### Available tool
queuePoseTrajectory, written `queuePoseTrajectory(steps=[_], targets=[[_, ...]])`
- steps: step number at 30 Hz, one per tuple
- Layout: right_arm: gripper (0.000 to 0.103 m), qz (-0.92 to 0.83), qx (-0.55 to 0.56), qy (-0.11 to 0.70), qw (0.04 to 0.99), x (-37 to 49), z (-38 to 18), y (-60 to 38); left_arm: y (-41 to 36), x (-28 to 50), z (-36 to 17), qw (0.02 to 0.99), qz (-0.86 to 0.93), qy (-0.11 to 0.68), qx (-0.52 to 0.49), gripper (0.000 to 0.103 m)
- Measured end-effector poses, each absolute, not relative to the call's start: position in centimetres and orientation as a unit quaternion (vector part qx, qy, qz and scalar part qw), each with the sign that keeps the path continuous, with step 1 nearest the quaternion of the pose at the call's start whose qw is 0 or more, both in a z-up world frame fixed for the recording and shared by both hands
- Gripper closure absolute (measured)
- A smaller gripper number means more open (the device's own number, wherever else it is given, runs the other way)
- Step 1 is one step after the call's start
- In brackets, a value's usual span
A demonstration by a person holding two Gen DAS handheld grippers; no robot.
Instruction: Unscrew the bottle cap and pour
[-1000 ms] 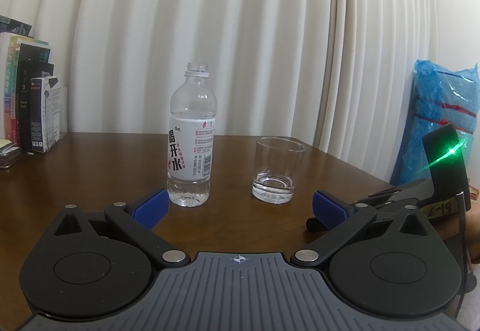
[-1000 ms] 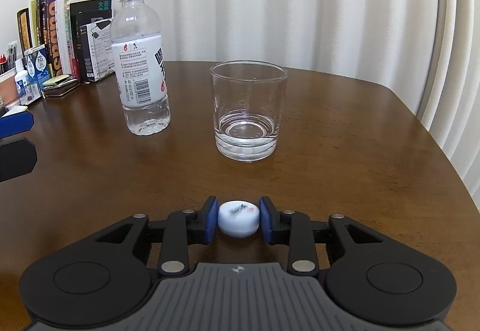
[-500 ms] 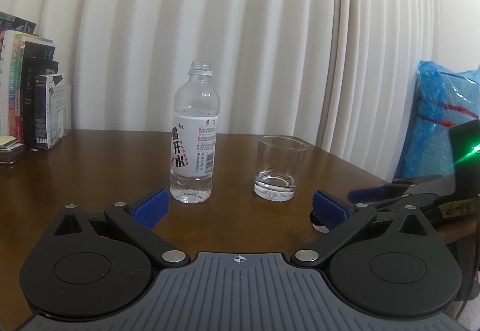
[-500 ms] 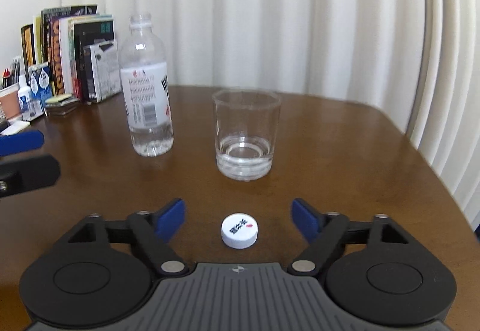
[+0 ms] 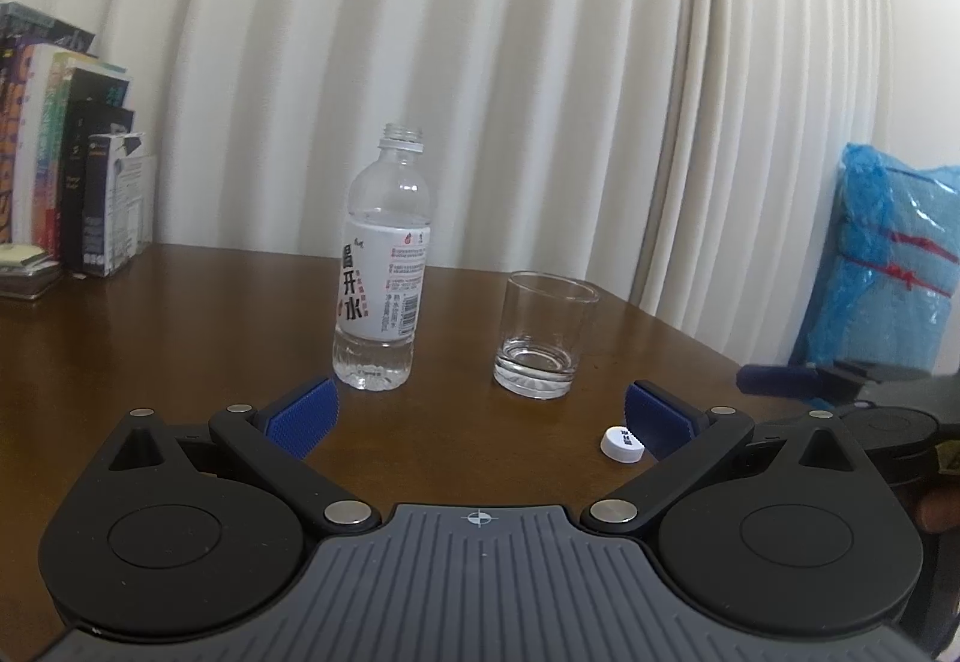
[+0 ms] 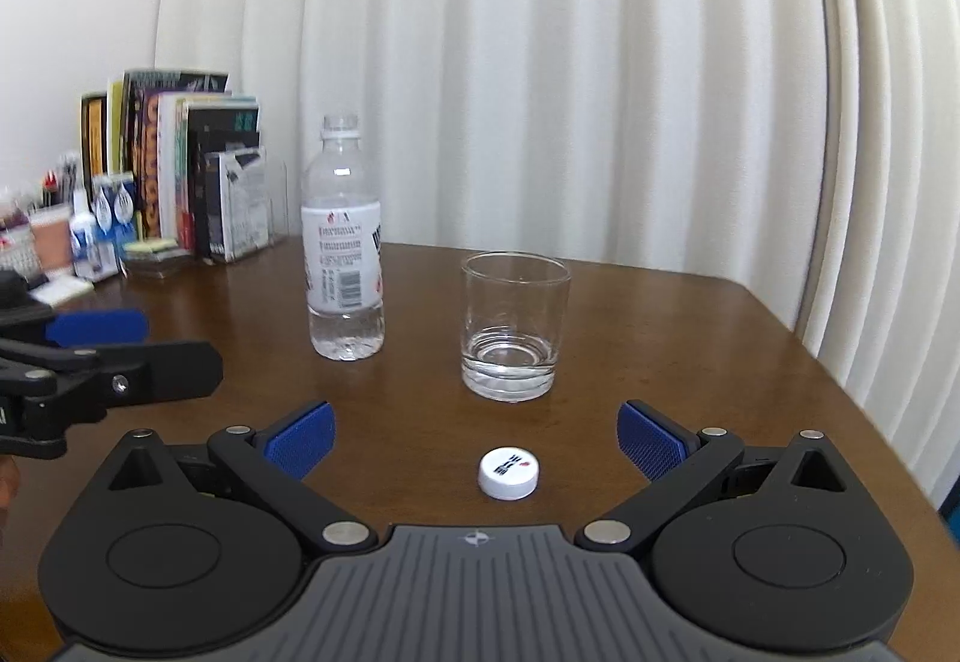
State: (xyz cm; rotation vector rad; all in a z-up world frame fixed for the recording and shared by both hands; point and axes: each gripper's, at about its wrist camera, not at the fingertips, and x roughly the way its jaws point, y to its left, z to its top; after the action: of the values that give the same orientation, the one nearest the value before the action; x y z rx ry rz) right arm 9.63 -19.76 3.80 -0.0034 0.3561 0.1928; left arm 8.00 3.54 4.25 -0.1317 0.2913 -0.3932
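Observation:
An uncapped clear bottle [image 5: 381, 266] [image 6: 344, 254] with a white label stands upright on the brown table [image 5: 180, 314], with a little water at its bottom. A clear glass [image 5: 545, 343] [image 6: 511, 326] with a little water stands to its right. The white cap [image 6: 509, 473] [image 5: 621, 444] lies flat on the table in front of the glass. My right gripper [image 6: 474, 437] is open, its blue pads on either side of the cap and apart from it. My left gripper [image 5: 480, 416] is open and empty, short of the bottle.
A row of books [image 5: 66, 188] [image 6: 180, 170] stands at the back left with small bottles and cups [image 6: 90, 236] beside it. White curtains hang behind the table. A blue plastic-wrapped bundle [image 5: 888, 266] sits off the table's right edge.
My right gripper opened and let the cap go onto the table, then drew back. My left gripper also drew back from the bottle.

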Motion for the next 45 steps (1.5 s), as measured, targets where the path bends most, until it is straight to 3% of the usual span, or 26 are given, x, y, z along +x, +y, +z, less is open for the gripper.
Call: queuePoseTrajectory(steps=[10, 17, 29, 33, 45], targets=[[0.0, 0.078, 0.061, 0.128, 0.987, 6.6, 3.2, -20.6, 3.1, 5.3, 2.9, 0.974, -0.172, 0.133, -0.064, 0.0], [0.0, 0.049, 0.01, 0.087, 0.995, 4.8, 2.4, -19.7, 3.5, 4.3, 2.4, 0.971, -0.187, 0.117, -0.088, 0.0], [0.0, 0.034, 0.085, 0.038, 0.995, 3.8, 1.8, -21.2, 3.9, 4.0, 1.9, 0.98, -0.146, 0.081, -0.112, 0.0], [0.0, 0.066, 0.1, 0.087, 0.989, 4.5, 1.5, -21.8, 3.6, 4.2, 2.0, 0.979, -0.149, 0.1, -0.094, 0.0], [0.0, 0.035, 0.061, 0.096, 0.993, 4.4, 1.2, -20.8, 3.1, 3.9, 2.1, 0.987, -0.12, 0.088, -0.067, 0.0]])
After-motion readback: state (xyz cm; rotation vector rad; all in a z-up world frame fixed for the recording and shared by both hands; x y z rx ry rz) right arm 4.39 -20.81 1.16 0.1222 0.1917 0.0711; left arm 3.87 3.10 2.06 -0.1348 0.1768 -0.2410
